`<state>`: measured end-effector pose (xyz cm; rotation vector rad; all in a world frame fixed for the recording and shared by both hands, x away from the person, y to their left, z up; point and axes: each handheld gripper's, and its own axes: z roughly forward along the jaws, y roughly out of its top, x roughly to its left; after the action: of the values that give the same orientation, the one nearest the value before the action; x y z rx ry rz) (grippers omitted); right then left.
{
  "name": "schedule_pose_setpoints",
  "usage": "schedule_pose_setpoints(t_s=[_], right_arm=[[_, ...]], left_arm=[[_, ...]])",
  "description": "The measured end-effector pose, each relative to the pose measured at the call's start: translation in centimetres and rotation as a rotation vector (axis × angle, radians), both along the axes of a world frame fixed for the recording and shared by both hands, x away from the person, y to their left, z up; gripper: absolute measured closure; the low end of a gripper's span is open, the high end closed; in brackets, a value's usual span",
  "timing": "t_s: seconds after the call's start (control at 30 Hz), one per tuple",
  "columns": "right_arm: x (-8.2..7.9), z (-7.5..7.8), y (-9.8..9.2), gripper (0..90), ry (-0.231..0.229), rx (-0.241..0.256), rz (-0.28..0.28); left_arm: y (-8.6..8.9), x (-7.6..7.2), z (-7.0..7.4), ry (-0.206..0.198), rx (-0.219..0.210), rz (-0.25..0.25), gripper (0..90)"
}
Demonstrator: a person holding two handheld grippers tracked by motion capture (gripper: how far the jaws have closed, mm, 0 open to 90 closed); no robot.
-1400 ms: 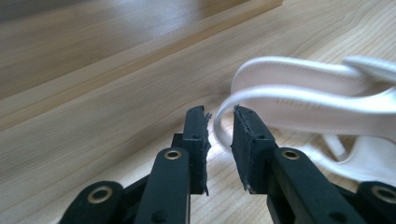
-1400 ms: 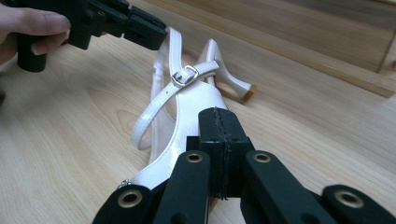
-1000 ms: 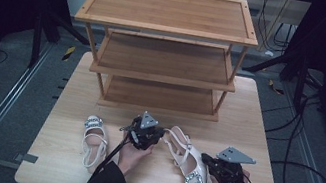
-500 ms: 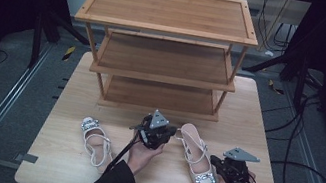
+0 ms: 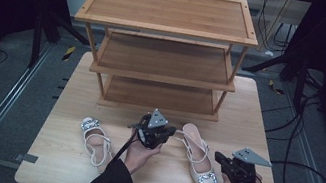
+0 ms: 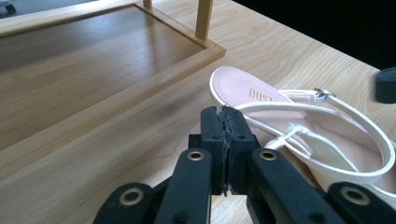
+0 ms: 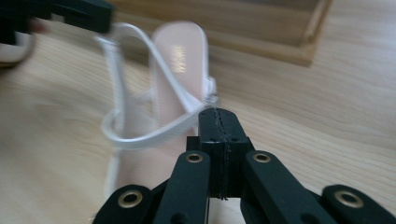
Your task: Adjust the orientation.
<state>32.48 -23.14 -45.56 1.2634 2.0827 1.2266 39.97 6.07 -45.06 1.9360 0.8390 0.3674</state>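
On the far half of the wooden table (image 5: 257, 118) stands a three-tier wooden shoe rack (image 5: 169, 16), its shelves bare and its lowest shelf resting almost on the tabletop. Nearer, two pale strappy sandals lie on the table, well apart from each other. One sandal (image 5: 199, 160), right of centre, has its heel toward the rack and its jewelled toe toward the near edge; the other sandal (image 5: 95, 140) lies to the left, at a slight angle, straps uppermost.

Between them a person's left hand (image 5: 139, 154) comes in from the near edge in a dark sleeve, carrying the left gripper (image 5: 156, 133), which sits just beside the heel end of the right-hand sandal. From the left gripper view its jaws are pressed together with nothing between them, and the heel of that sandal (image 6: 261, 93) lies just beyond and to the right of the tips, close to the rack's bottom frame (image 6: 140, 79).

At the near right the right gripper (image 5: 239, 168) is held low, just beside the same sandal's toe. Its jaws too are closed flat against each other on nothing, with the sandal's looping strap (image 7: 154, 126) right in front of the tips.
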Motion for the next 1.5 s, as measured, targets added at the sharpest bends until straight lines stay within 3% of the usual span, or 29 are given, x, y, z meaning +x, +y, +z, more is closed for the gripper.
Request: schedule_pose_setpoints(t_s=[0.1,0.3,0.37,0.47,0.57,0.6,0.7,1.03,1.5], right_arm=[[-1.6,0.5,0.8,90.0,-0.01,-0.001,0.043],[-3.7,-0.6,2.5,90.0,0.076,-0.015,0.12],[-3.8,-1.0,2.9,90.0,0.099,-0.036,0.122],[-3.7,-1.0,3.0,90.0,0.115,-0.028,0.112],[-3.6,-1.0,3.0,90.0,0.099,-0.043,0.106],[-3.5,-0.9,3.1,90.0,0.068,-0.103,0.073],[-2.9,-0.9,2.7,90.0,0.081,-0.11,0.038],[0.1,-1.6,3.0,90.0,0.087,-0.178,0.011],[3.6,-1.6,3.2,90.0,0.097,-0.177,0.005]], left_arm=[[0.0,-0.2,0.2,0.002,-0.008,-0.002,87.7],[0.5,-0.8,0.6,0.02,0.017,-0.011,88.5],[0.9,-1.0,0.6,0.031,0.012,-0.009,88.6],[1.3,-1.5,0.6,0.042,0.009,-0.015,88.7],[1.4,-2.2,0.5,0.047,0.027,-0.024,88.8],[1.5,-2.5,0.4,0.049,0.027,-0.025,88.8],[1.9,-3.3,0.4,0.047,0.033,-0.03,88.9],[2.5,-5.0,-0.1,0.066,0.03,-0.053,88.9],[1.5,-5.8,-0.6,0.071,0.033,-0.09,89.0]])
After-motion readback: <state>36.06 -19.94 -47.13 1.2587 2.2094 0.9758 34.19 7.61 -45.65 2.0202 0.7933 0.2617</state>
